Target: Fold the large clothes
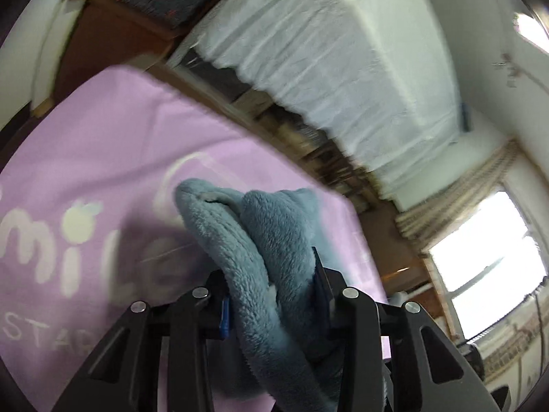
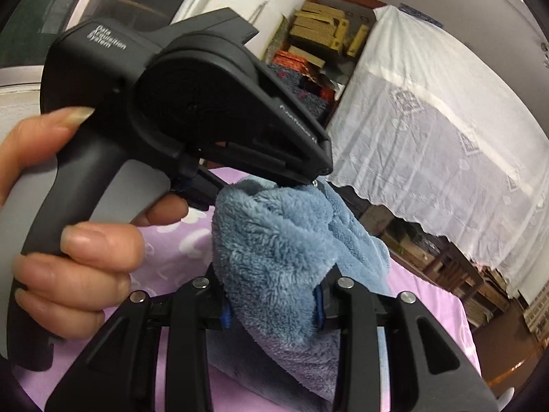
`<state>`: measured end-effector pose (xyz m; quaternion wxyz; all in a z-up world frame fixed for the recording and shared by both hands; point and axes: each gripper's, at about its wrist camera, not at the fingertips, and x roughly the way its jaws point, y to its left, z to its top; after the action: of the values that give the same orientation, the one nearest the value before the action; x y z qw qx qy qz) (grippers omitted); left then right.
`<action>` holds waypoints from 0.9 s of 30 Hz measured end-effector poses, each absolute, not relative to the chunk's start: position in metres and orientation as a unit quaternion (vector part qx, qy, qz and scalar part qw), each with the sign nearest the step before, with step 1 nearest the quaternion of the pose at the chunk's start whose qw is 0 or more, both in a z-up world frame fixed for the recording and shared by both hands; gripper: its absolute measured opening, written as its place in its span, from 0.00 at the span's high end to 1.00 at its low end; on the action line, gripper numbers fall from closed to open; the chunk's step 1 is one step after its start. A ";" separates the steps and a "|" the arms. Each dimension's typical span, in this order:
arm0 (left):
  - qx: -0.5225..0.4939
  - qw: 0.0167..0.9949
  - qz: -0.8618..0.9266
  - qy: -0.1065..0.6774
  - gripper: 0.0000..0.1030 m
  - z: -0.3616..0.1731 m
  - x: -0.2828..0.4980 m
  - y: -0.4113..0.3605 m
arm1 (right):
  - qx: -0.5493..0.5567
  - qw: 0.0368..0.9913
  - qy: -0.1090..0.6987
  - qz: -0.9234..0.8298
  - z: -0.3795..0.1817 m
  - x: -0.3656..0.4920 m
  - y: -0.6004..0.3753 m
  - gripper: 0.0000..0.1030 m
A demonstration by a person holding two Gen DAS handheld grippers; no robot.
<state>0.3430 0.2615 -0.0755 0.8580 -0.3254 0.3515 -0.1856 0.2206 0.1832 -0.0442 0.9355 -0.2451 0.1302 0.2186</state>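
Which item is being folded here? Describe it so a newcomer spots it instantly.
Find the lilac sheet with white lettering. Above it hangs the blue fleece garment, bunched and pinched in both grippers' jaws. It is the only fluffy blue fabric; the lace cloth behind is white.

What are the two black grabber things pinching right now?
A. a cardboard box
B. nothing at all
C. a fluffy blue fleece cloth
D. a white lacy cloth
C: the left gripper and the right gripper each have the fluffy blue fleece cloth bunched between their fingers, above the purple sheet with white letters; the white lacy cloth hangs untouched in the background.
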 end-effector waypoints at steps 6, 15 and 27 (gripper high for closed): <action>-0.292 0.846 -0.128 0.428 0.60 -0.116 0.368 0.257 | -0.269 0.898 0.244 0.249 -0.092 0.252 0.202 0.62; -0.269 0.852 -0.104 0.438 0.41 -0.116 0.370 0.257 | -0.251 0.885 0.257 0.298 -0.091 0.259 0.184 0.48; -0.241 0.880 -0.027 0.409 0.38 -0.086 0.349 0.267 | -0.242 0.863 0.237 0.374 -0.053 0.212 0.145 0.32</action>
<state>0.3492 0.2670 -0.0862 0.8799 -0.2405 0.4088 -0.0266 0.2117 0.1451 -0.0533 0.8633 -0.2424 0.2369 0.3739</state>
